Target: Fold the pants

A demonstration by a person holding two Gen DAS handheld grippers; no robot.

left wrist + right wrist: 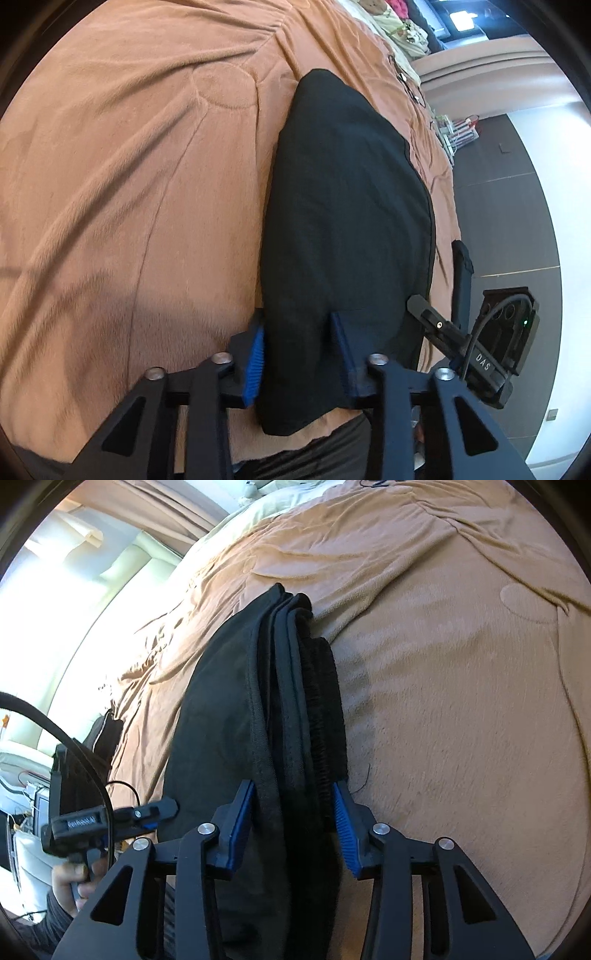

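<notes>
The pants (343,206) lay on the brown blanket (129,184) as a black folded bundle, near the edge of the bed, with both grippers straddling one end of it. The left gripper (301,332) had its 2 blue-padded fingers (256,354) set to either side of the smooth rounded fold, and the jaws stood moderately apart with cloth filling the gap; whether they were pressing on it or only bracketing it could not be told from that view. The right gripper (293,812) sat over the other side of the bundle, where the stacked edges (291,686) of several layers showed (at least 4 seams, plus a fuzzy inner lining), and its jaws were likewise spread about the width of the stack, contact on both pads looking likely but not certain. The fabric looked soft, limp and light, thick enough in its layers to hold a crease yet prone to sag and slide apart if lifted by 1 layer alone. A sound hold would likely take the whole stack at once, close to the fold and at 2 corners together, since the plush blanket under it would probably drag at the cloth.
</notes>
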